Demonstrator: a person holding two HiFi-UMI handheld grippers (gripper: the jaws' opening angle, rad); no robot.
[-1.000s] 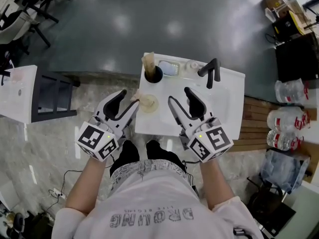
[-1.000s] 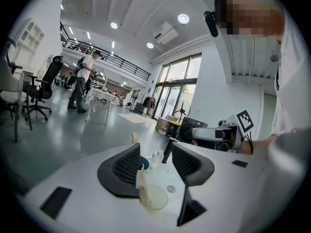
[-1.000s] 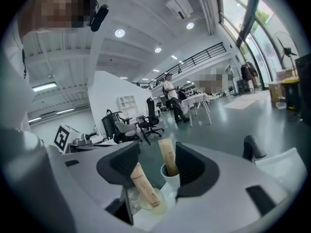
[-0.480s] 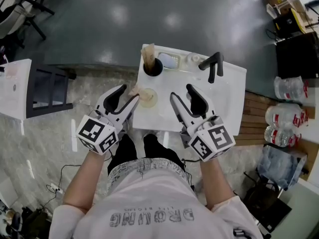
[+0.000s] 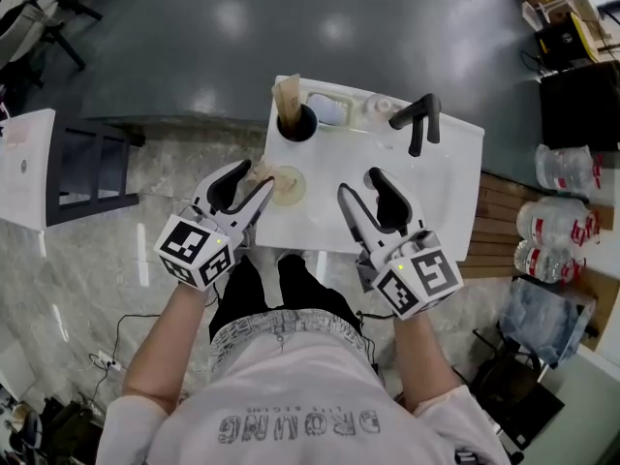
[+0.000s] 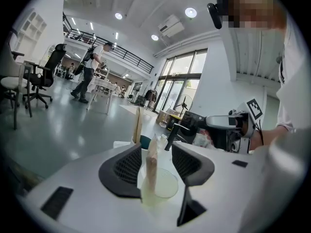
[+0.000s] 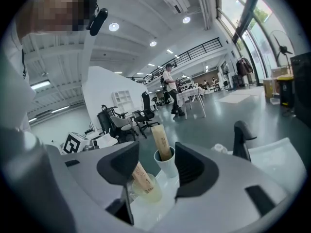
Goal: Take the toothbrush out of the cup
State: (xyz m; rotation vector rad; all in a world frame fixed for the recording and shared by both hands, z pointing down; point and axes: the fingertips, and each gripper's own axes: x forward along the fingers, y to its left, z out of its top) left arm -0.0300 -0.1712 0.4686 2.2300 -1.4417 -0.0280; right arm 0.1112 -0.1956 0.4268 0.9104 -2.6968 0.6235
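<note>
A clear cup (image 5: 288, 185) stands on the white washbasin top (image 5: 441, 177) with a paper-wrapped toothbrush (image 5: 263, 172) leaning in it. Behind it a dark cup (image 5: 298, 123) holds a second wrapped toothbrush (image 5: 287, 95). My left gripper (image 5: 254, 177) is open just left of the clear cup. In the left gripper view the left gripper (image 6: 154, 152) frames this cup (image 6: 164, 183) and toothbrush (image 6: 151, 161), and the pads stand clear of both. My right gripper (image 5: 358, 182) is open over the basin, holding nothing. The right gripper view shows the right gripper (image 7: 156, 154) facing both cups (image 7: 146, 189) (image 7: 166, 165).
A black faucet (image 5: 418, 120) rises at the back right of the basin, with a soap dish (image 5: 329, 113) beside the dark cup. Water bottles (image 5: 565, 232) lie on the floor to the right. A dark frame stand (image 5: 85, 168) is on the left.
Both grippers have sunk a little toward the basin, the left one more, ending closer to the clear cup. Both stay open.
</note>
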